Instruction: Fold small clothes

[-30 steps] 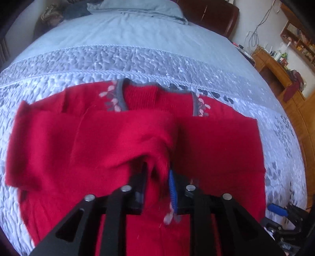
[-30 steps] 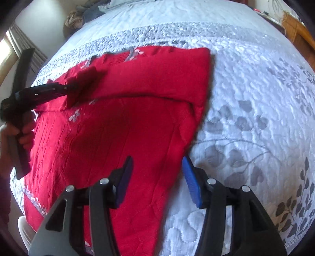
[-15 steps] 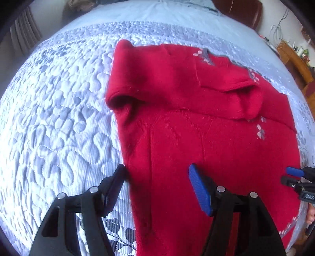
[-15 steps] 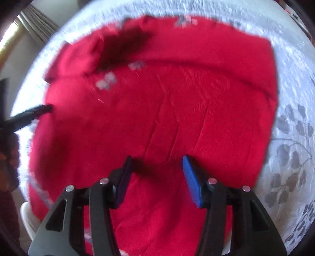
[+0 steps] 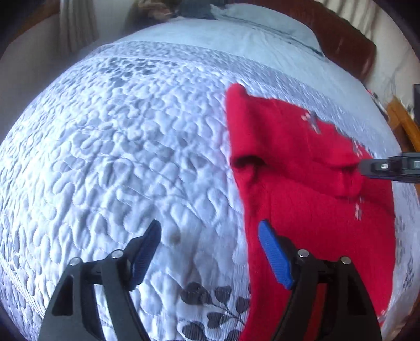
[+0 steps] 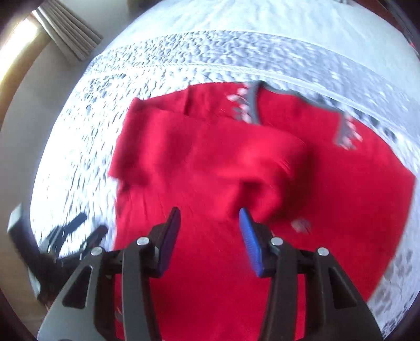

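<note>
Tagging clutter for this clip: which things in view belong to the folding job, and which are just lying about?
Belongs to the job:
red sweater, sleeve folded across its chest
left claw, open
right claw, open
quilted bedspread, the folding surface

Just lying about:
pillow
headboard
curtain

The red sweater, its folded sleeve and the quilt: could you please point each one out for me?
red sweater [image 6: 215, 283], right wrist view, on the flat body panel.
folded sleeve [image 6: 210, 154], right wrist view, mid-sleeve, lying across the chest.
quilt [image 5: 118, 157], left wrist view, on bare stitched fabric.
</note>
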Available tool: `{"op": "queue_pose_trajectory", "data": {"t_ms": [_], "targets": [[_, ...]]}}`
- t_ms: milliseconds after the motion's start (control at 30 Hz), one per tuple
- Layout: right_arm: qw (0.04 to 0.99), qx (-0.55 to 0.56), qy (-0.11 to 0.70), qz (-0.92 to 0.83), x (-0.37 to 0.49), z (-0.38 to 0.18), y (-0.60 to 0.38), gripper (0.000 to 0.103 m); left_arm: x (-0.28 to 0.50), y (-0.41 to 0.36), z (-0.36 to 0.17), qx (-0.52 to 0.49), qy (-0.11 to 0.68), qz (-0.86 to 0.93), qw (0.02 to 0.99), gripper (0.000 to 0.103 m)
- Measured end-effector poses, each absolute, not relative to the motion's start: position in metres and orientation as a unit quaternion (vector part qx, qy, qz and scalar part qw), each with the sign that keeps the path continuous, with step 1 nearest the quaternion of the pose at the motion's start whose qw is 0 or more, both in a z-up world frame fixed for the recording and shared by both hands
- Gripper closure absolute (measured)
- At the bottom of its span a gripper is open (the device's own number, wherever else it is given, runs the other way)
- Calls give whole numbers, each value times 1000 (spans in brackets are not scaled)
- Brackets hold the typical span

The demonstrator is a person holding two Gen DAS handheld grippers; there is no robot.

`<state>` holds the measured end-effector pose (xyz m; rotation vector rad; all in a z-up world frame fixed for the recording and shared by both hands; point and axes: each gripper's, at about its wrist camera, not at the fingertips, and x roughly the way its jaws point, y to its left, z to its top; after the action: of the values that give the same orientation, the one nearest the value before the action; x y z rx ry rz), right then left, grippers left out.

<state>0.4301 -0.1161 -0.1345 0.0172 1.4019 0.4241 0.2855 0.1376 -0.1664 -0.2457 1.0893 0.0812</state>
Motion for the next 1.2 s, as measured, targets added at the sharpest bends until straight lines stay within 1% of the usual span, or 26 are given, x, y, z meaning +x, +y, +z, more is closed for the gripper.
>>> {"op": "queue_pose_trajectory", "data": {"t_ms": [200, 300, 367, 400, 433, 467, 500, 533, 600, 700, 867, 900, 967, 1033, 1100, 1200], "targets": [[723, 7, 669, 174, 467, -172, -84, 58, 296, 160, -162, -134, 498, 98, 851, 20], [716, 2, 677, 168, 471, -187, -77, 54, 291, 175, -165, -155, 495, 120, 846, 19], [718, -9, 677, 161, 472, -192, -73, 54, 291, 183, -166, -168, 490, 134, 844, 19], [719, -17, 677, 157, 474, -194, -72, 57, 290, 186, -166, -175, 488, 139, 843, 19], [722, -28, 675, 152, 475, -195, -70, 67, 290, 188, -166, -179, 488, 141, 843, 19], [726, -45, 671, 144, 476, -195, -69, 74, 291, 189, -167, -181, 487, 141, 842, 19], [729, -57, 668, 138, 476, -195, -67, 86, 290, 189, -167, -180, 488, 142, 842, 19], [729, -57, 668, 138, 477, -193, -69, 95, 291, 188, -168, -177, 488, 143, 842, 19], [732, -27, 664, 149, 477, -183, -82, 96, 291, 184, -169, -170, 490, 143, 843, 19], [752, 31, 636, 173, 476, -155, -117, 96, 292, 178, -170, -161, 491, 137, 845, 19], [784, 69, 595, 162, 462, -116, -200, 95, 293, 165, -169, -144, 490, 128, 850, 19], [785, 79, 592, 164, 459, -116, -214, 92, 293, 160, -171, -139, 492, 126, 850, 19], [789, 97, 584, 165, 449, -112, -247, 99, 293, 153, -174, -132, 496, 121, 850, 19], [793, 122, 576, 158, 442, -113, -279, 100, 294, 143, -178, -121, 500, 115, 850, 19], [781, 160, 578, 177, 440, -119, -284, 100, 294, 132, -180, -108, 502, 105, 852, 19], [792, 151, 567, 169, 437, -116, -277, 100, 294, 119, -179, -89, 502, 87, 856, 19]]}}
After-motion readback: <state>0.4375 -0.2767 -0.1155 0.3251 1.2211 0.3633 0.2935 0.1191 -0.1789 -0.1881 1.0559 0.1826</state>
